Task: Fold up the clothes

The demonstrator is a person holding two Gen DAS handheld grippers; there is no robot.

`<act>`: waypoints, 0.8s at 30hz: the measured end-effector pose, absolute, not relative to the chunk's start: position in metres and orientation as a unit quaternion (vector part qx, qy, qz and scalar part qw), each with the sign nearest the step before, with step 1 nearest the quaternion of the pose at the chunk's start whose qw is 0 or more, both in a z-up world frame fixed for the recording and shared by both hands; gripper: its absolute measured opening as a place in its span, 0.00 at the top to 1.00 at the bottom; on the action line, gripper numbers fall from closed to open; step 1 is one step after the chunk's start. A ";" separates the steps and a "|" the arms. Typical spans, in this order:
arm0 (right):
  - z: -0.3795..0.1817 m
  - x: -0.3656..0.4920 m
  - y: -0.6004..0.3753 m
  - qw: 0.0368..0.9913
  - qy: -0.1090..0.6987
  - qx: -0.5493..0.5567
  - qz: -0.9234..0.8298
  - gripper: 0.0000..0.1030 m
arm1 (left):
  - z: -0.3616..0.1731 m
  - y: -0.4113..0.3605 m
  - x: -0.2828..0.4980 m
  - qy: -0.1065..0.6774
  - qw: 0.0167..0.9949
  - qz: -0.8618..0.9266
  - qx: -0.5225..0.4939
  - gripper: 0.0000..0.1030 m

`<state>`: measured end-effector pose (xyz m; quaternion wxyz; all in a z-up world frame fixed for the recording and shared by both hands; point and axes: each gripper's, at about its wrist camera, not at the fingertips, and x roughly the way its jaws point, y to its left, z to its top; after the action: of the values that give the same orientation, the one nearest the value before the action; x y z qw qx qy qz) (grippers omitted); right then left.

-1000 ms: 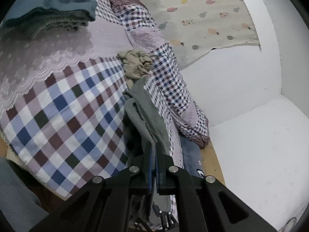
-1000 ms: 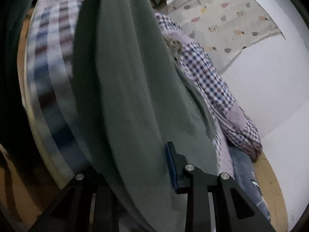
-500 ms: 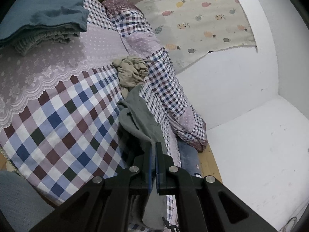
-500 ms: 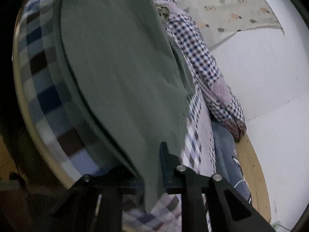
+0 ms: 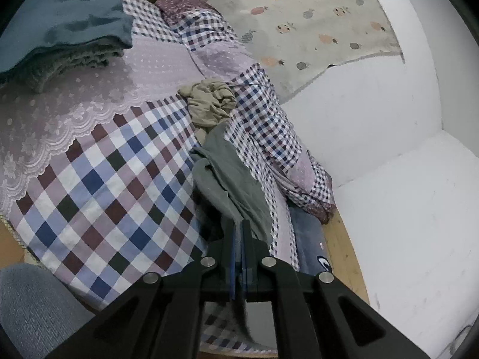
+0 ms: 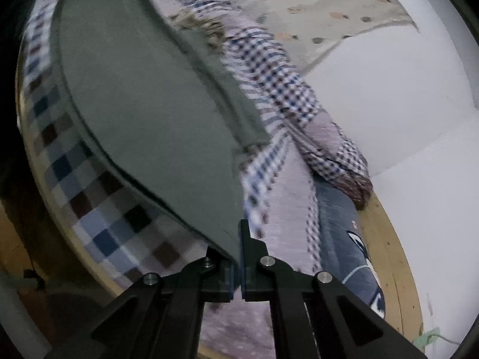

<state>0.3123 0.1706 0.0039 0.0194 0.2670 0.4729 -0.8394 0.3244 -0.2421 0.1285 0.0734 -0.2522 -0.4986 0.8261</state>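
A grey-green garment (image 5: 230,176) trails across the checked bedspread (image 5: 98,185) toward me, and my left gripper (image 5: 238,239) is shut on its near edge. In the right wrist view the same garment (image 6: 143,113) spreads wide and taut over the bed, with my right gripper (image 6: 238,245) shut on its lower corner. A crumpled beige garment (image 5: 209,101) lies beyond it near the rolled checked quilt (image 5: 269,125).
Folded teal and grey clothes (image 5: 63,30) are stacked at the far left of the bed. A blue cloth (image 5: 308,239) lies along the bed's wooden edge (image 5: 344,248) by the white wall (image 5: 374,113). A fruit-print cloth (image 5: 314,15) hangs on the wall.
Both grippers pulled back with the grey-green garment. In the right wrist view it went from hanging close over the lens to stretched out lower across the bed.
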 end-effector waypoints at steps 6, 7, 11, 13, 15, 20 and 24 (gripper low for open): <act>0.070 0.339 0.172 0.001 0.432 0.239 -0.870 1.00 | 0.161 -0.236 0.339 -0.482 0.093 0.839 -0.236 0.99; 0.080 0.342 0.173 -0.001 0.427 0.238 -0.872 1.00 | 0.167 -0.236 0.343 -0.480 0.095 0.841 -0.232 0.99; 0.120 0.359 0.176 -0.007 0.406 0.231 -0.884 1.00 | 0.194 -0.237 0.361 -0.478 0.114 0.844 -0.213 0.99; 0.137 0.368 0.178 -0.010 0.400 0.222 -0.889 1.00 | 0.207 -0.237 0.371 -0.476 0.124 0.846 -0.205 0.99; 0.155 0.377 0.179 -0.013 0.394 0.214 -0.894 1.00 | 0.220 -0.238 0.380 -0.477 0.138 0.845 -0.197 0.99; 0.194 0.406 0.185 -0.034 0.378 0.185 -0.906 1.00 | 0.256 -0.232 0.406 -0.465 0.169 0.851 -0.177 0.99; 0.217 0.430 0.189 -0.048 0.371 0.164 -0.913 1.00 | 0.283 -0.229 0.430 -0.455 0.195 0.855 -0.151 0.99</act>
<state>0.4303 0.1894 0.2168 -0.0479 0.1644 0.3715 -0.9125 0.4300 -0.2293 0.2831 0.1948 -0.1514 -0.4554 0.8554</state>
